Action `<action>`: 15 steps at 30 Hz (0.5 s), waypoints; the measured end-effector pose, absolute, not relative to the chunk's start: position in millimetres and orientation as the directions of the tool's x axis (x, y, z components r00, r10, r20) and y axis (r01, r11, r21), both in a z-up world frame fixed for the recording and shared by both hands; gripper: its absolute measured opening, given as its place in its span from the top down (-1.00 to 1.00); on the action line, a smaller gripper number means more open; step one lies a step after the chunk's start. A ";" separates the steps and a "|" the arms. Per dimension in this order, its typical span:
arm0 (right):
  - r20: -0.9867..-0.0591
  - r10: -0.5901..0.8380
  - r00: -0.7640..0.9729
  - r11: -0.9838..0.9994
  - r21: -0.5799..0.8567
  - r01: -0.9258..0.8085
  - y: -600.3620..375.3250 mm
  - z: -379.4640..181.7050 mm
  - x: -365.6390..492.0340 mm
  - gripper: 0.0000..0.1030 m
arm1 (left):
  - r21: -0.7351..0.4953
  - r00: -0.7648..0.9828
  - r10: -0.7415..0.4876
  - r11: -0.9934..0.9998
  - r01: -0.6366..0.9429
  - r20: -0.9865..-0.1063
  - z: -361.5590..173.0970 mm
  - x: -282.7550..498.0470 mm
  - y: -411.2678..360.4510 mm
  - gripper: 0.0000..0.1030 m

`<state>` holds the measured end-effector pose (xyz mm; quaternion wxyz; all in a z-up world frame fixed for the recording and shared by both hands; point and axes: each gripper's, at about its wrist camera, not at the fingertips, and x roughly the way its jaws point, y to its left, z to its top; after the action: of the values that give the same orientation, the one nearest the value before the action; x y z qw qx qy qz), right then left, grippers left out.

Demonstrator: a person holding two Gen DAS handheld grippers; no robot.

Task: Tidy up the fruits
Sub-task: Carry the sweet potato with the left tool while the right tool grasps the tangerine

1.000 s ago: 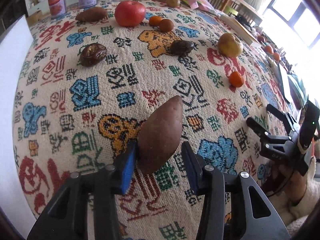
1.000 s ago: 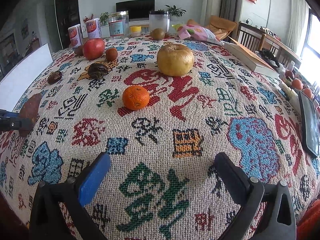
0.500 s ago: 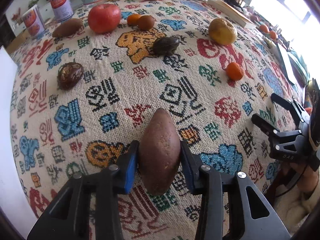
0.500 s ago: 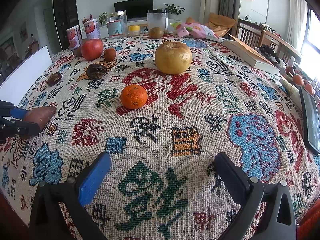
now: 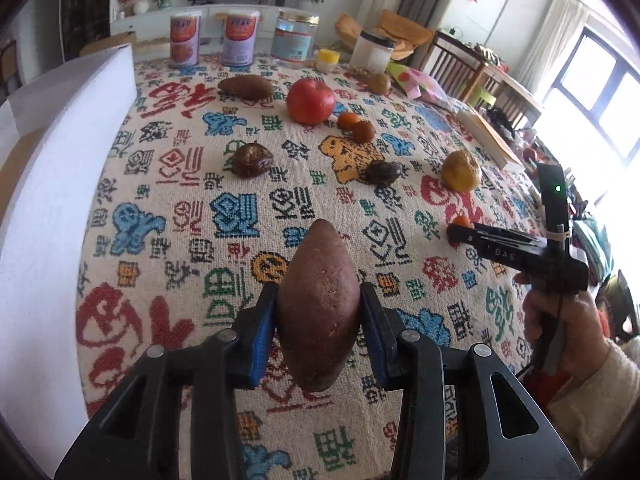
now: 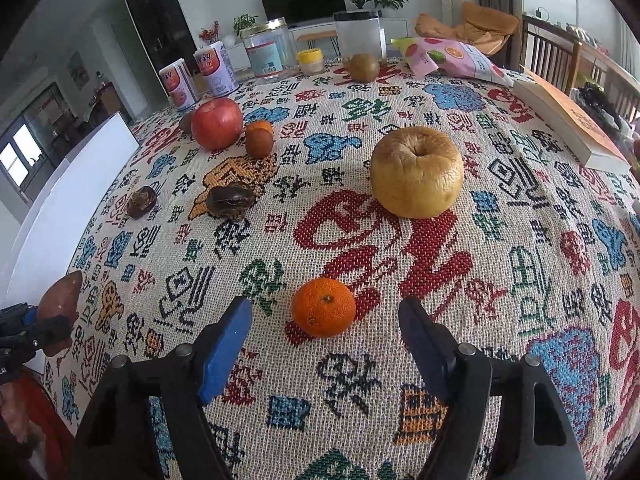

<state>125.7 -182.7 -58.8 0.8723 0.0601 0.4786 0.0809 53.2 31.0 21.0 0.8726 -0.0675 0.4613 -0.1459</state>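
Note:
My left gripper [image 5: 318, 298] is shut on a brown-purple sweet potato [image 5: 319, 312], which it holds lengthwise above the patterned tablecloth [image 5: 168, 208]. The held sweet potato [image 6: 60, 296] also shows at the left edge of the right wrist view. My right gripper [image 6: 324, 314] stands around an orange mandarin [image 6: 324, 307] that lies on the cloth. Its jaws are closing, with gaps still on both sides of the fruit. Beyond the mandarin sit a wrinkled yellow apple [image 6: 416, 172], a red apple [image 6: 217, 123] and a second sweet potato [image 5: 246, 87].
Two dark passion fruits [image 5: 253, 160] [image 5: 383, 173], a small mandarin [image 5: 347, 119] and a brown fruit [image 5: 363, 132] lie mid-table. Cans [image 5: 185, 40], jars [image 6: 266, 53], a kiwi [image 6: 364, 67] and a snack bag [image 6: 448, 58] line the far edge. A white board [image 5: 60, 168] stands left, a book [image 6: 568, 124] right.
The left gripper shut on the sweet potato and lifted it off the cloth. The right gripper moved forward to the mandarin and its jaws narrowed around it.

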 end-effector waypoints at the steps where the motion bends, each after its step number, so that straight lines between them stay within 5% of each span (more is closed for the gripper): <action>1: -0.842 0.186 0.506 0.982 0.171 -0.078 -180.0 -64.1 130.1 0.31 | -0.273 0.550 -0.324 0.946 0.175 -0.770 31.6 45.7 42.8 0.21; 3: -0.839 0.158 0.520 0.987 0.137 -0.079 -175.8 -60.1 125.9 0.39 | -0.321 0.594 -0.342 0.936 0.146 -0.728 56.8 28.5 72.2 0.21; 9: -0.766 0.419 0.488 0.907 0.325 -0.268 -108.5 2.1 103.5 0.39 | -0.299 0.717 -0.203 0.954 -0.008 -0.667 121.3 -3.2 174.7 0.21; 15: -0.681 0.672 0.290 0.675 0.402 -0.619 72.3 70.2 74.5 0.39 | -0.178 0.655 0.051 0.944 -0.279 -0.754 81.8 -2.4 264.3 0.21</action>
<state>74.5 72.3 70.2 0.8026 0.0304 0.4397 0.4021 -2.4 264.3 81.8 0.8987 -0.1406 0.4051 0.0917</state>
